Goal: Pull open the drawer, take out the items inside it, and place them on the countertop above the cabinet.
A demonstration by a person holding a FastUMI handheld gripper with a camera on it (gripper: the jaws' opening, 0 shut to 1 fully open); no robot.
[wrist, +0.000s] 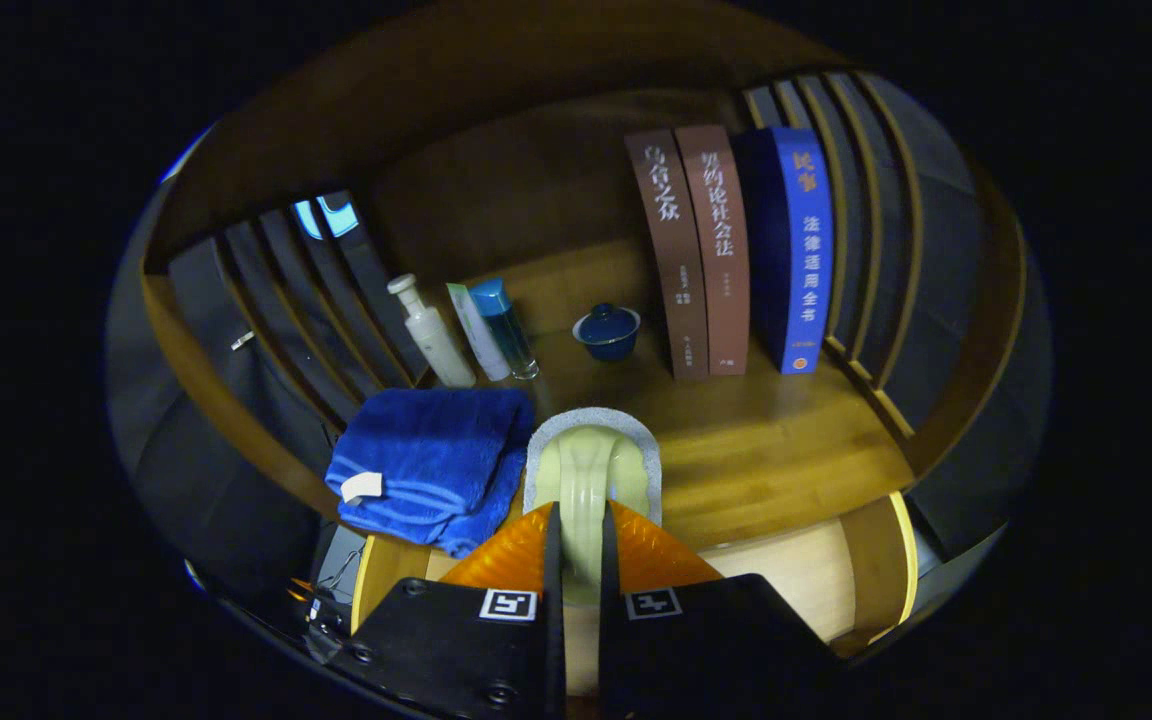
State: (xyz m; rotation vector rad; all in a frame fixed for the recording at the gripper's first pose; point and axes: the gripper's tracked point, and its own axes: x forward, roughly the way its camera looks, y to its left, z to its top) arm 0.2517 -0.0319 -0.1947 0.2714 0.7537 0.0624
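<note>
Over the countertop (786,430), the gripper (581,560) is clamped on a pale green scrub brush (591,470), handle running straight ahead between the fingers, grey pad forward. Bare wood lies ahead and to the right. Folded blue towel (431,460) touches its left side; bottles (466,335), blue lidded cup (607,332) and books (731,255) stand beyond.

The gripper (576,545) has its orange fingers (506,555) closed on a pale green handle (586,480), and they cover its near end, so how that end finishes cannot be told. The handle belongs to a brush-like item with a grey pad (591,420), whose underside is hidden. The folded blue towel (431,460) hides the countertop (766,450) beneath it.
</note>
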